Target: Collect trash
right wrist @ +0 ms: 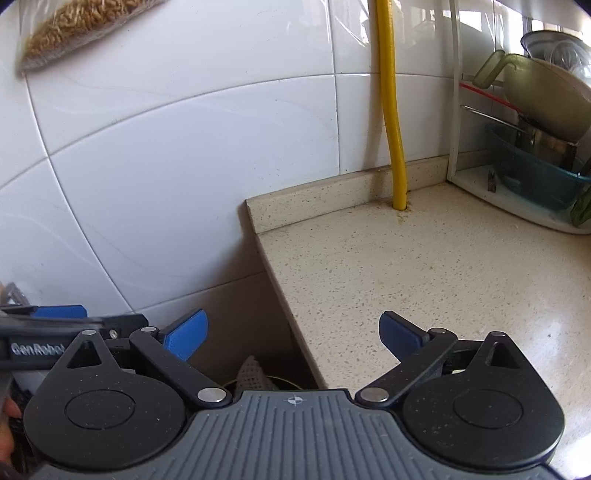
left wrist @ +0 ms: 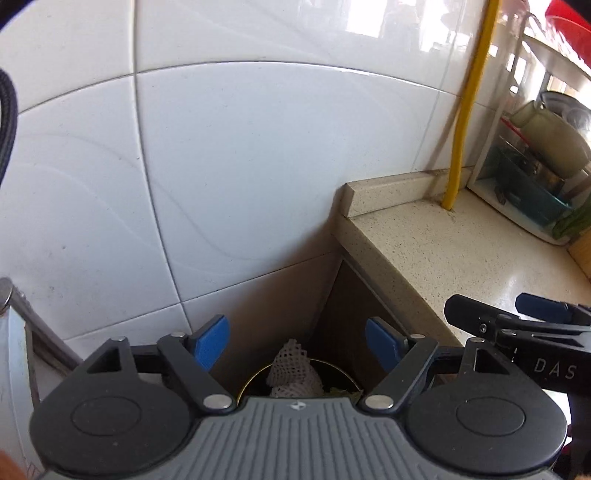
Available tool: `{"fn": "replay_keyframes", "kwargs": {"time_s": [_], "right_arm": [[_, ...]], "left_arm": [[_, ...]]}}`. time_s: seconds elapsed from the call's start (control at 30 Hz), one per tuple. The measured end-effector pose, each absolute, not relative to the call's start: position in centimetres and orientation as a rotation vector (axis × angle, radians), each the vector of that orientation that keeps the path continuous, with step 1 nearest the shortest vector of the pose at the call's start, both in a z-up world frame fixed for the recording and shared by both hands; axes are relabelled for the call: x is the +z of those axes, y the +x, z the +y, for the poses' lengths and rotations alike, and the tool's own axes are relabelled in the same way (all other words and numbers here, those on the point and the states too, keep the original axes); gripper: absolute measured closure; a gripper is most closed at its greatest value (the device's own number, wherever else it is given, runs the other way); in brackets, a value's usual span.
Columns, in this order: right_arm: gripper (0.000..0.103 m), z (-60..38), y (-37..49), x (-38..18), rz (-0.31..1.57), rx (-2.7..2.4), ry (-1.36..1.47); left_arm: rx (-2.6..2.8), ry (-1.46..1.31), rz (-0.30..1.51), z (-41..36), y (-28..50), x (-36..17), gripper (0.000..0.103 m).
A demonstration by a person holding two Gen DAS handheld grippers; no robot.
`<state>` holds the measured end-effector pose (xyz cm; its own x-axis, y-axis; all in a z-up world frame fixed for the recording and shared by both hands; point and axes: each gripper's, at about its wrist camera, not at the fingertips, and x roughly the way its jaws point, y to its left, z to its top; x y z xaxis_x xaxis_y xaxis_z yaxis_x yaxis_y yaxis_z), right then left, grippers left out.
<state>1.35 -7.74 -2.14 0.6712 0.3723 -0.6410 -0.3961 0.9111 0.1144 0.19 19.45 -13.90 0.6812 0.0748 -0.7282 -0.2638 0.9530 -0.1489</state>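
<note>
A white foam fruit net (left wrist: 291, 365) sticks up out of a round dark bin (left wrist: 255, 380) on the floor, in the gap between the tiled wall and the counter. My left gripper (left wrist: 297, 343) hangs above it, open, with nothing between its blue pads. My right gripper (right wrist: 293, 334) is also open and empty, over the counter's left edge, with the net (right wrist: 253, 373) just below it. The two grippers are side by side: the right one's fingers (left wrist: 480, 317) show at the lower right of the left wrist view, and the left one's fingers (right wrist: 59, 312) at the lower left of the right wrist view.
A speckled beige counter (right wrist: 424, 277) runs to the right, with a yellow hose (right wrist: 391, 110) coming up through its back edge. A dish rack (right wrist: 480, 195) with a pot, bowls and a teal basin stands at the far right. A clear bag of brown grains (right wrist: 74, 29) hangs on the white tiles.
</note>
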Motion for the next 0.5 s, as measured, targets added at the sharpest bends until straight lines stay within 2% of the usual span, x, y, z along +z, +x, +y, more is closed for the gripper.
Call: {"fn": "replay_keyframes", "kwargs": {"time_s": [0.5], "right_arm": [[0.0,-7.5,0.71,-1.63,0.716,0.452,0.004]], "left_arm": [[0.187,-0.243,0.776,19.75,-0.67,-13.09,0.026]]}}
